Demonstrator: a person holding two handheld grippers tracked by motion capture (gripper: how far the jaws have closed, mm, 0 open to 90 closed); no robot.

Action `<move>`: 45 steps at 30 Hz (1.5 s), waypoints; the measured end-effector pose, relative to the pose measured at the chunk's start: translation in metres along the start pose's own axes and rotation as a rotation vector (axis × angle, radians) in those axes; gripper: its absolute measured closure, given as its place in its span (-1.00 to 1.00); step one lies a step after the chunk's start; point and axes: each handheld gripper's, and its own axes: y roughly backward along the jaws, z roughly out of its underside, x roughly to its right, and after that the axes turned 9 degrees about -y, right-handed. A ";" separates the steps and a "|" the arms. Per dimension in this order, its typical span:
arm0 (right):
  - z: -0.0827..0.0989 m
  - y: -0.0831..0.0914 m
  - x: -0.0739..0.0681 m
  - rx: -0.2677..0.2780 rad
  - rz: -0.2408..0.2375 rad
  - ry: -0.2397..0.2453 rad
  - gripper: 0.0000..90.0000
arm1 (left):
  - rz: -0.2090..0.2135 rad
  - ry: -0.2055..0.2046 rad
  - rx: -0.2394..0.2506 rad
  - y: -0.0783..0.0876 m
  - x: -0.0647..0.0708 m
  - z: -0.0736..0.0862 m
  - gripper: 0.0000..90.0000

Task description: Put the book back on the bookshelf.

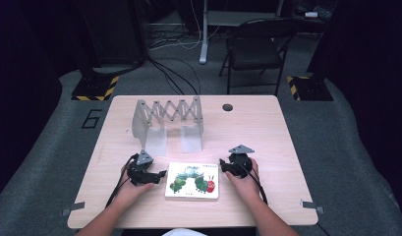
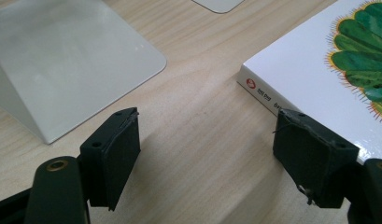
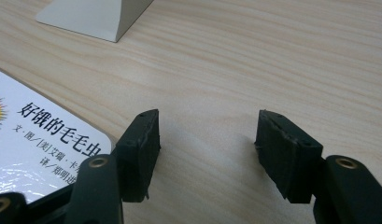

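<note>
Both sets of fingers gape, empty: left gripper point(image 1: 161, 174) and right gripper point(image 1: 223, 165) flank the picture book point(image 1: 192, 180), lower centre on the counter point(image 1: 267, 132). Judged approach step; next, pinch its edges toward the rack point(image 1: 167, 115) behind

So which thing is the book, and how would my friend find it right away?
Start at the light wooden table and look at the near edge, between the person's two hands. The book lies flat there, in front of the grey fold-out rack. It is the only colourful thing: a white cover with a green caterpillar that has a red head, while the rack is plain grey.
</note>
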 end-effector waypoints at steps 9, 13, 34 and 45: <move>-0.001 -0.002 -0.002 0.003 0.008 -0.023 -0.20 | 0.007 0.003 -0.006 0.000 0.002 0.000 -0.58; -0.001 -0.002 -0.002 0.003 0.007 -0.014 -0.20 | 0.009 0.009 -0.009 0.001 0.002 0.000 -0.58; -0.012 0.009 -0.002 -0.050 -0.033 0.001 0.14 | 0.014 0.019 -0.033 0.007 0.002 -0.002 -0.21; -0.024 0.022 0.000 -0.110 -0.104 -0.009 0.15 | 0.065 -0.001 0.028 0.023 0.013 -0.008 -0.13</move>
